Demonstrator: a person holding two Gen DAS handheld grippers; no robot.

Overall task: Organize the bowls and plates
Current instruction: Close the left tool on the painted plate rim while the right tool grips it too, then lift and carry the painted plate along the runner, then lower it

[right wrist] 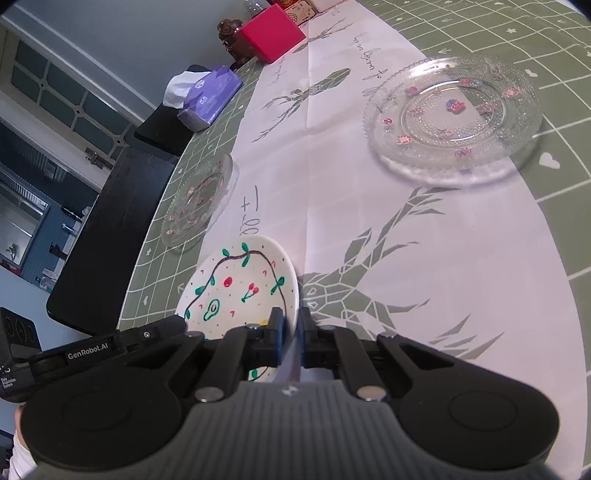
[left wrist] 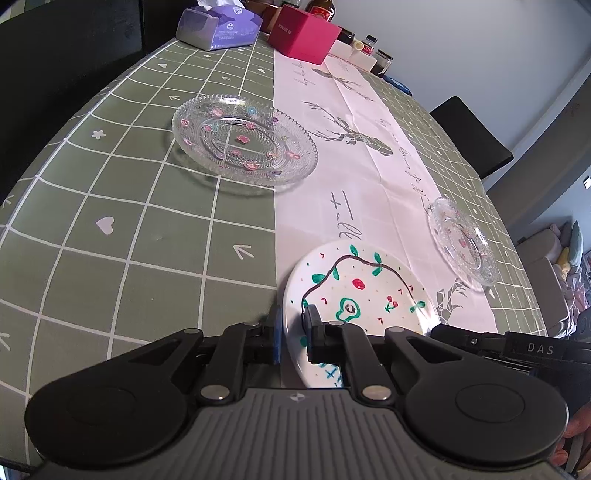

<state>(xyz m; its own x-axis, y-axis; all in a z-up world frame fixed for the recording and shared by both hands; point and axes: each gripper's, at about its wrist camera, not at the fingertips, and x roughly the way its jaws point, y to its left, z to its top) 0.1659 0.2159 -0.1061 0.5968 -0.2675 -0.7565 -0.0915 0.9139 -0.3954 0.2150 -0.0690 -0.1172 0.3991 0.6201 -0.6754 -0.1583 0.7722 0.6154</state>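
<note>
Green grid-patterned tablecloth (left wrist: 129,236) covers a dining table, with a white runner (left wrist: 369,206) printed with grey deer down its middle. At the near end of that runner sits a white painted plate (left wrist: 364,284) decorated with a vine, cherries and an avocado. Both grippers grasp it from opposite sides: the left gripper (left wrist: 294,334) is clamped on the plate's left rim, and the right gripper (right wrist: 291,334) is clamped on its right rim, blue pads pressing the edge. One clear glass plate (left wrist: 243,142) with painted flowers rests well apart on the green cloth, partly over the runner's edge; a second glass plate (left wrist: 463,245) lies on the runner's other side. Farther back stand a purple tissue pack (left wrist: 218,27), a pink box (left wrist: 303,35) and several small jars (left wrist: 369,48).
</note>
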